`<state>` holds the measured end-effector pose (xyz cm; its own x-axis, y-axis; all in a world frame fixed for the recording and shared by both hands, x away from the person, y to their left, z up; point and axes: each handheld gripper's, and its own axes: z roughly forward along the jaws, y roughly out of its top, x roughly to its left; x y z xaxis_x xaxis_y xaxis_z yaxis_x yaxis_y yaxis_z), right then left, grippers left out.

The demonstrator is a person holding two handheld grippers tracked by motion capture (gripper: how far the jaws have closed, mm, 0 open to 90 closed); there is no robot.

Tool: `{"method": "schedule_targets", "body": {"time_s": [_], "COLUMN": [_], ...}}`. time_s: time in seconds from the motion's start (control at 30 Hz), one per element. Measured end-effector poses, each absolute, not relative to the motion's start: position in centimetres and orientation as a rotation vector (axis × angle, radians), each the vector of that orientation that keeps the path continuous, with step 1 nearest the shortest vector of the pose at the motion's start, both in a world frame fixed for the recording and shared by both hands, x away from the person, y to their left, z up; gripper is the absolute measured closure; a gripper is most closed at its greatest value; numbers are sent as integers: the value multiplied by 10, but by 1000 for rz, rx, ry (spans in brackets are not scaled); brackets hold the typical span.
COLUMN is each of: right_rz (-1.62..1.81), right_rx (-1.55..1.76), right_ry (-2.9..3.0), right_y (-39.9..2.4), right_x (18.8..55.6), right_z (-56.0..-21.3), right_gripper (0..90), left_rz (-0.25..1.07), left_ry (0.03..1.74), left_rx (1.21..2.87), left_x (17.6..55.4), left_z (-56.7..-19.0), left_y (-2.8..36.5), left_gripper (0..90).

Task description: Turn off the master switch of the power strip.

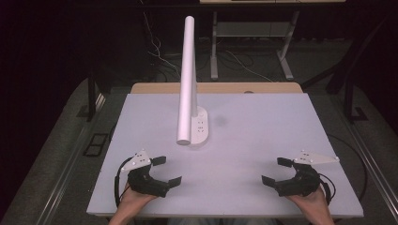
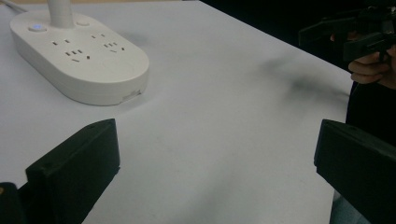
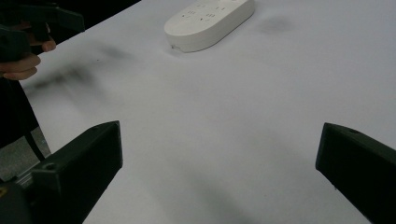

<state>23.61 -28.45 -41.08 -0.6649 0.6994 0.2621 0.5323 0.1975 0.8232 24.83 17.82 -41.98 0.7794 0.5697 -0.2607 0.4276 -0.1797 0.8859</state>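
Nothing started yet, as far as I can judge. The desk lamp [image 1: 188, 79] stands untouched toward the far-centre of the white counter [image 1: 263, 140], its oval base [image 2: 79, 58] flat on the surface, with socket outlets and a small round button on top. The long white lamp head [image 1: 186, 84] reaches from above the far edge down toward the near side, its end hanging over the near end of the base. From the high view I can't tell whether the lamp is on.

Left tongs [image 1: 166, 171]: released, jaws spread wide, nothing between them. They sit low at the near-left of the counter, aimed inward toward the middle. In the left gripper view both black jaws frame bare counter, with the base well ahead to the upper left.

Right tongs [image 1: 274, 171]: also released, jaws wide, empty. They sit at the near-right, mirroring the left and aimed inward. In the right gripper view the base [image 3: 210, 21] lies far off at the top, well apart from the jaws.

Both hands enter from the near edge, forearms low, wrists roughly level. The tongs are well apart from each other and from the lamp.

Left to do: everything. Likely first move is a reach to the base or head; the left tongs are nearer.
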Motion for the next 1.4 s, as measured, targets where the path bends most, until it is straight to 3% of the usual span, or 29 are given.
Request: {"method": "schedule_targets", "body": {"time_s": [1.4], "right_rz": [1449], "right_rx": [1252], "right_ry": [2289], "right_y": [-294], "right_x": [233], "right_z": [-413], "right_gripper": [0], "left_rz": [92], "left_ry": [754], "left_rx": [1896], "left_x": [255], "left_z": [-419], "left_y": [172], "left_gripper": [0]}}
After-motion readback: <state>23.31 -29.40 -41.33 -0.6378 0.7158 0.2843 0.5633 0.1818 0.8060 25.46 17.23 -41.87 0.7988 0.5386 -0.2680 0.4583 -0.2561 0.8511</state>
